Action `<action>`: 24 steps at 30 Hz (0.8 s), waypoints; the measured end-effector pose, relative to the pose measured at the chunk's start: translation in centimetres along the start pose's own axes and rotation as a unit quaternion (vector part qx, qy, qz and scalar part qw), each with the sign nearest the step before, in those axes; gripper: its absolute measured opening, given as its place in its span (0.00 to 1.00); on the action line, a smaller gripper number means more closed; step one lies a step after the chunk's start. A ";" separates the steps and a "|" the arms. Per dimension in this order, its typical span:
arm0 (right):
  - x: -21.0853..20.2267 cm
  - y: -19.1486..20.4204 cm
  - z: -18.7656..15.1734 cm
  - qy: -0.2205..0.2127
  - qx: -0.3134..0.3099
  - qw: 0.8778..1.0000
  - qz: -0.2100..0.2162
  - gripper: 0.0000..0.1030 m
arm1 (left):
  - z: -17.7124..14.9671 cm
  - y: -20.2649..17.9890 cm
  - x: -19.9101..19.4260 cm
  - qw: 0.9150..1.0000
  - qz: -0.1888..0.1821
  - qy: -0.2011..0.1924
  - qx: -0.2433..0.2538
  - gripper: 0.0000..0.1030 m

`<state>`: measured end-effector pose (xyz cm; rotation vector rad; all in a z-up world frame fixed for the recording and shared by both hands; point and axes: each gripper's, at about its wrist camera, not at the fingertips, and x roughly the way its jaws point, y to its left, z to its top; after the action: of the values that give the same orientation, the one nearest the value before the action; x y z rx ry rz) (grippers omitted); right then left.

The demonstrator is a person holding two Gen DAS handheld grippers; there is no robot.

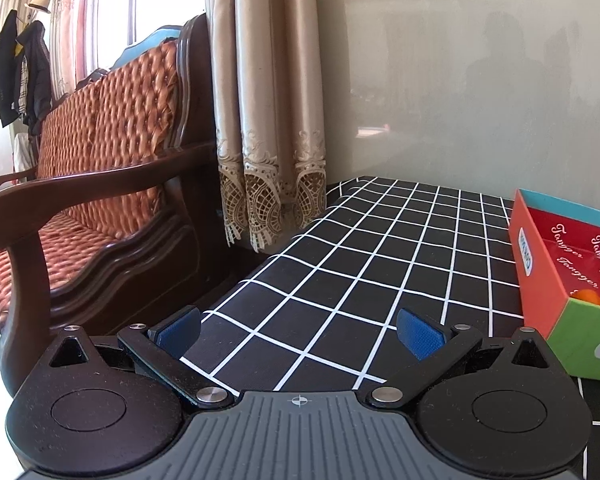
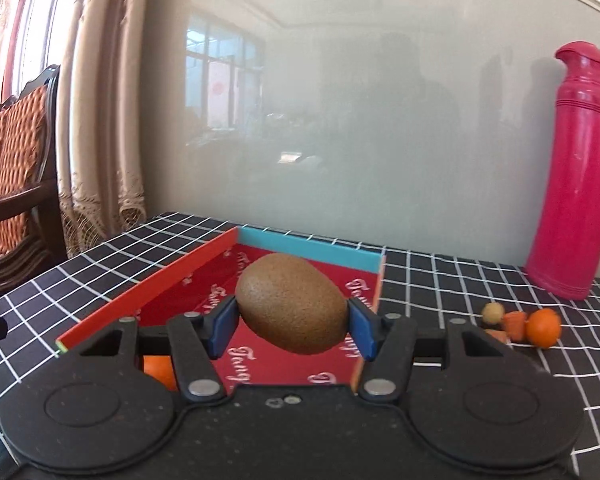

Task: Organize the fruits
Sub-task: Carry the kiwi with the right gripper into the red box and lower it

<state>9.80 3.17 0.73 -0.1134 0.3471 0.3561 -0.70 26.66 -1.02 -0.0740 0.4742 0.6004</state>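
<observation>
In the right wrist view my right gripper [image 2: 292, 326] is shut on a brown kiwi [image 2: 292, 304], its blue pads pressing both ends, and it hangs over the open red box [image 2: 148, 292]. An orange fruit [image 2: 158, 370] lies in the box's near left corner. On the cloth to the right of the box sit an orange [image 2: 544, 328], carrot pieces [image 2: 514, 324] and a small yellowish fruit [image 2: 493, 312]. In the left wrist view my left gripper [image 1: 298, 334] stands open over the checked cloth, left of the same box [image 1: 540, 288], where an orange fruit [image 1: 590, 298] shows inside.
A tall pink thermos [image 2: 572, 172] stands at the back right against the glossy wall panel. The table [image 1: 340, 264] wears a black cloth with white grid lines. A wooden sofa [image 1: 100, 184] and curtains [image 1: 268, 120] flank the table's left edge.
</observation>
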 end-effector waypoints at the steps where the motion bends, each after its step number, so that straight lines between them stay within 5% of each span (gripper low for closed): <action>1: 0.1 0.3 0.0 0.002 0.000 1.000 0.003 0.56 | -0.1 0.1 0.0 1.000 0.001 0.001 -0.001 1.00; 9: 1.0 1.4 -0.8 0.030 -0.014 0.999 0.007 0.58 | -0.2 0.5 0.0 1.000 -0.002 0.003 -0.003 1.00; 14: -0.8 0.4 -0.3 -0.015 -0.004 1.000 -0.007 0.66 | -0.1 0.2 -0.2 1.000 -0.003 -0.001 -0.004 1.00; 24: -3.0 -7.5 -0.3 -0.028 0.070 0.994 -0.076 0.72 | 0.6 -2.3 -1.6 0.999 -0.031 -0.020 -0.003 1.00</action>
<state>9.81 -4.88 1.85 0.0076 0.3042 0.1833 -0.33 24.02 0.04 -0.0819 0.4294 0.5409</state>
